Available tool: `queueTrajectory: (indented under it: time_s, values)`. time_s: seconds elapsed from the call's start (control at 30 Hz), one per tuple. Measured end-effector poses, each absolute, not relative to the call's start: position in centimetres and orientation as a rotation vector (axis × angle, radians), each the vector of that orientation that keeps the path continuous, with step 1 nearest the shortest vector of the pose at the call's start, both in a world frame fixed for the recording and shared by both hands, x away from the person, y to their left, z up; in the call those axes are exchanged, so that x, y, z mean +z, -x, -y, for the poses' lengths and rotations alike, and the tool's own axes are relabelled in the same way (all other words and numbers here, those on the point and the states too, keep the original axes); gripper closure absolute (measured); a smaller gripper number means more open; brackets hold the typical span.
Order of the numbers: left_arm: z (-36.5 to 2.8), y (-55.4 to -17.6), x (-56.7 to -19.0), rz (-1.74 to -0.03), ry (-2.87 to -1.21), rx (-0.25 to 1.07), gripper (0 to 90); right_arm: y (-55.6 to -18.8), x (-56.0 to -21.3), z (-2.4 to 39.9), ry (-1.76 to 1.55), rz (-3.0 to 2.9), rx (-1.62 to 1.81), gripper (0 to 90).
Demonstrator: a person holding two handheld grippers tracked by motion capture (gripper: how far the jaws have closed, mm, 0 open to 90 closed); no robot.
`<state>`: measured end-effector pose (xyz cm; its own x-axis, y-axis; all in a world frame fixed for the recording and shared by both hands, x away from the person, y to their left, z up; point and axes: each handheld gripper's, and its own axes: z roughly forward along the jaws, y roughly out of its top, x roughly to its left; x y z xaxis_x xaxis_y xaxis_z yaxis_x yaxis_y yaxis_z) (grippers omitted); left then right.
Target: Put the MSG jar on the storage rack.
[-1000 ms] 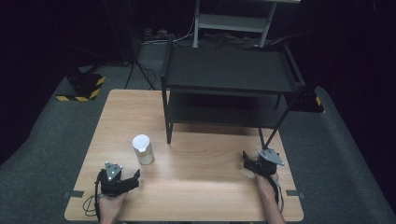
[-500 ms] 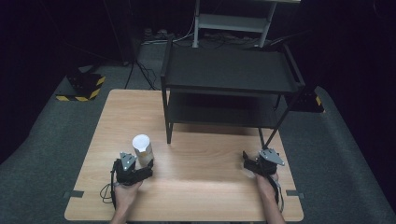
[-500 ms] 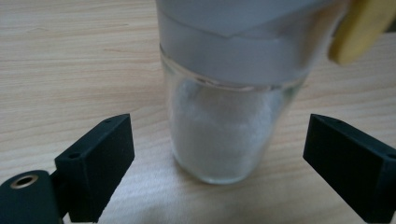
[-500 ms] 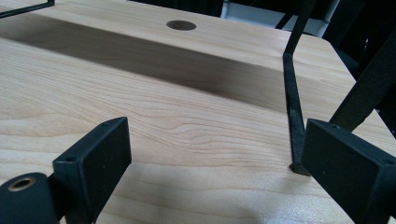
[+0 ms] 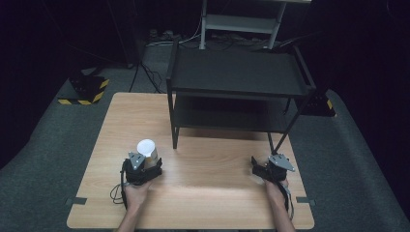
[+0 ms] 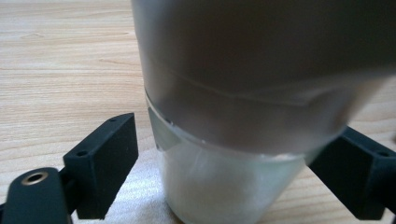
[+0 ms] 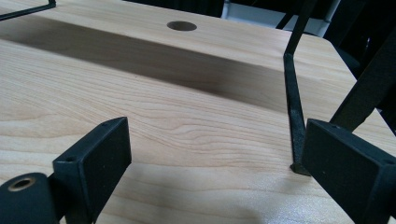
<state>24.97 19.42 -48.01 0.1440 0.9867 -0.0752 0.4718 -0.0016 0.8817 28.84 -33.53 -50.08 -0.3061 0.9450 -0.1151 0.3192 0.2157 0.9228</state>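
Upright, mouth up, the cup (image 5: 146, 149) stands between the closing left gripper (image 5: 145, 166)'s jaws, not yet clamped.

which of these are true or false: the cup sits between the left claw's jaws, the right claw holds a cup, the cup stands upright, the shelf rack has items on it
1. The cup sits between the jaws of the left claw. True; the jaws have just been closing, with a gap at the left jaw.
2. The right claw holds a cup. False: its jaws are open with only bare table between them.
3. The cup stands upright. True.
4. The black shelf rack has items on it. False: its shelves are bare.
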Motion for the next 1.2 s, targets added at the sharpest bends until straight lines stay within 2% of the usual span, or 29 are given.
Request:
queueTrajectory:
  time_s: [0.3,0.6,1.2]
  values:
    - [-19.49,-25.33,-48.57,-1.461,-1.575,0.773,18.4,-28.86,-50.08,33.56,-1.183,-1.765,1.093,8.3]
    - [-19.61,-25.32,-48.93,-1.441,-1.563,0.764,27.9,-28.92,-50.03,33.47,-1.182,-1.769,1.083,8.4]
    - [-19.27,-25.36,-48.48,-1.404,-1.622,0.815,31.0,-29.02,-50.03,33.45,-1.179,-1.772,1.079,8.5]
